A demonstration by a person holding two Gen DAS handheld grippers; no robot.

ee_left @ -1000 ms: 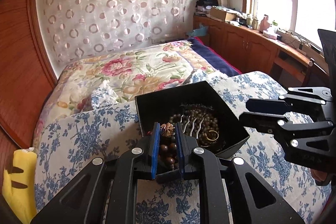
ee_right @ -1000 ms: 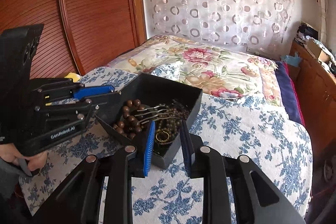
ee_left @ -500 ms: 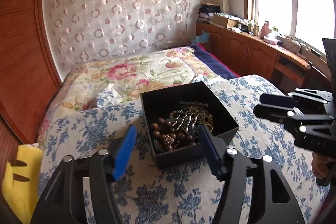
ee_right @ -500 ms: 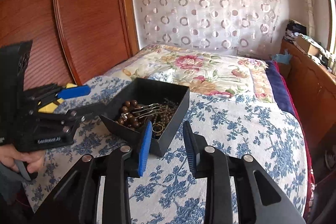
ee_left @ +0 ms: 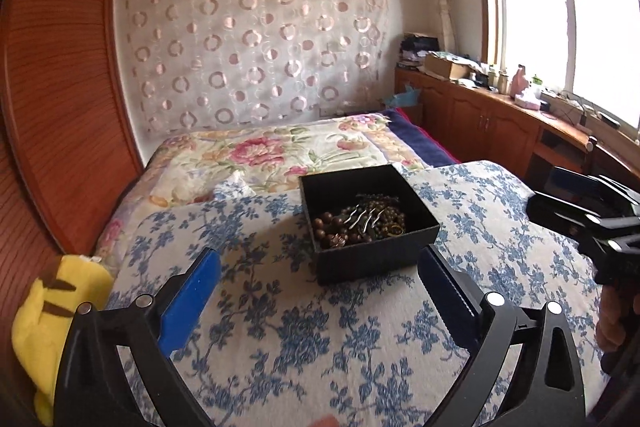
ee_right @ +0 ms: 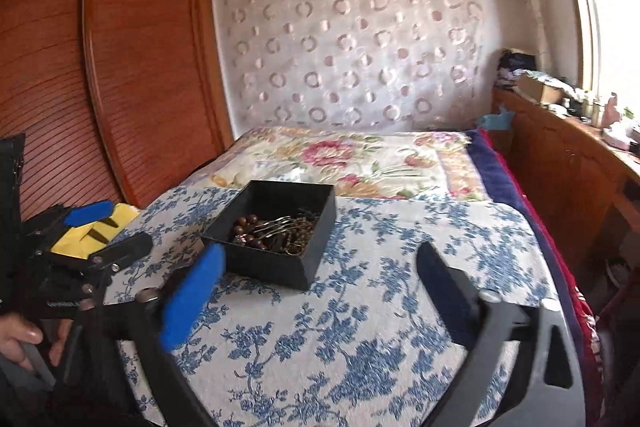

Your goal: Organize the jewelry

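A black open box (ee_left: 376, 259) sits on the blue-flowered bedspread (ee_left: 280, 339). Inside lie brown bead strands (ee_left: 332, 227), a metal hair comb (ee_left: 360, 215) and a small gold ring (ee_left: 397, 228). My left gripper (ee_left: 320, 291) is open wide and empty, held back from the box's near side. The box also shows in the right wrist view (ee_right: 280, 263) with the beads (ee_right: 246, 227). My right gripper (ee_right: 316, 291) is open wide and empty, a little short of the box. Each gripper appears at the edge of the other's view (ee_left: 592, 215) (ee_right: 80, 259).
A yellow plush toy (ee_left: 52, 315) lies at the bed's left edge beside the wooden wardrobe (ee_right: 100, 67). A flowered quilt (ee_left: 280, 155) covers the far bed. Wooden cabinets (ee_left: 500, 123) with clutter run along the right under the window.
The left gripper let go of a small ornament into the box and opened wide. Both grippers drew back from the box; the right one opened wider too.
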